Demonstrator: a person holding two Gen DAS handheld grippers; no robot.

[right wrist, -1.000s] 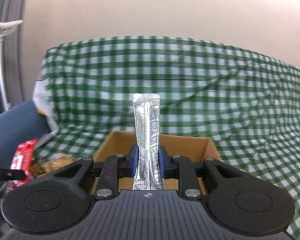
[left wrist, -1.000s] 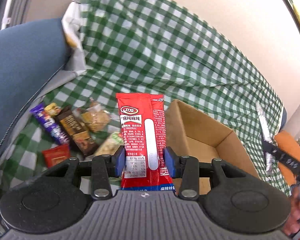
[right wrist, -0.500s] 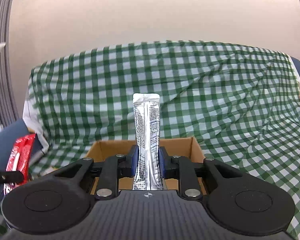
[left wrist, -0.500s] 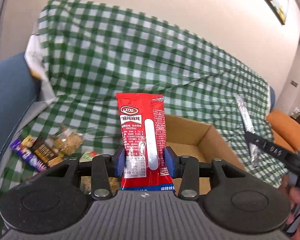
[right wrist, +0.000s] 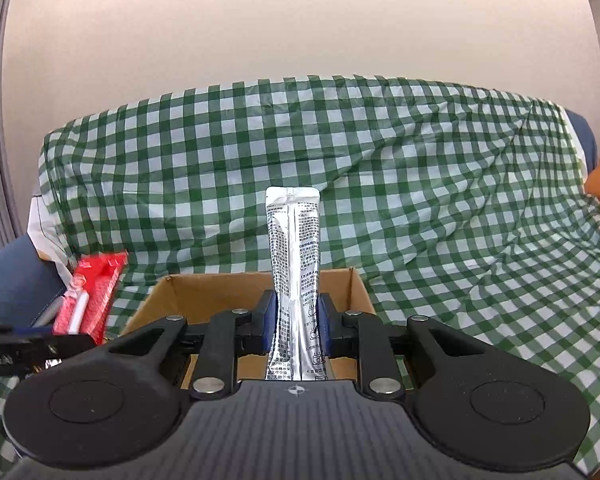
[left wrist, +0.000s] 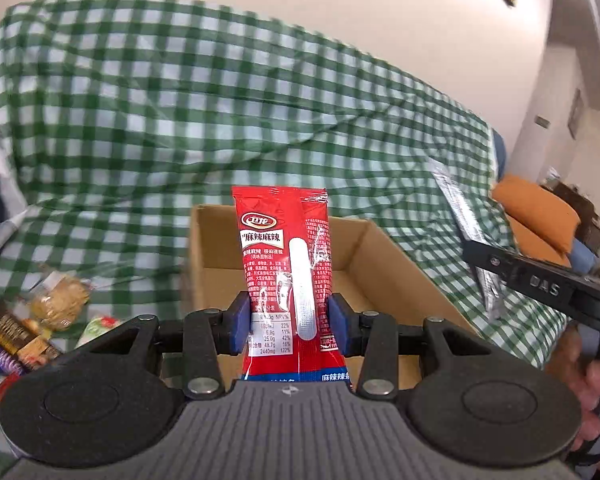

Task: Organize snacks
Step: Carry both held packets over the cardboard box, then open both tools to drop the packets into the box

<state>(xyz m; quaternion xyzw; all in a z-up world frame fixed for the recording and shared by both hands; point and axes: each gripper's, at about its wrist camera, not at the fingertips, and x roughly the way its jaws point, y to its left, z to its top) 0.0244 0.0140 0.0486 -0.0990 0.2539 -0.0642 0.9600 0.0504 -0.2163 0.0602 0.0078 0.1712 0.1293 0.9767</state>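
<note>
Two packets are held up over the box. Left view: the left tool [left wrist: 287,322] clamps a red packet [left wrist: 286,256] upright above the box [left wrist: 400,264], loose snacks [left wrist: 32,320] lying left. Right view: the right tool [right wrist: 297,324] pinches a silver sachet [right wrist: 296,264] upright before the box [right wrist: 204,292].

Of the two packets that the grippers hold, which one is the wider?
The red packet in the left gripper is wider. The silver packet in the right gripper is a narrow stick.
</note>
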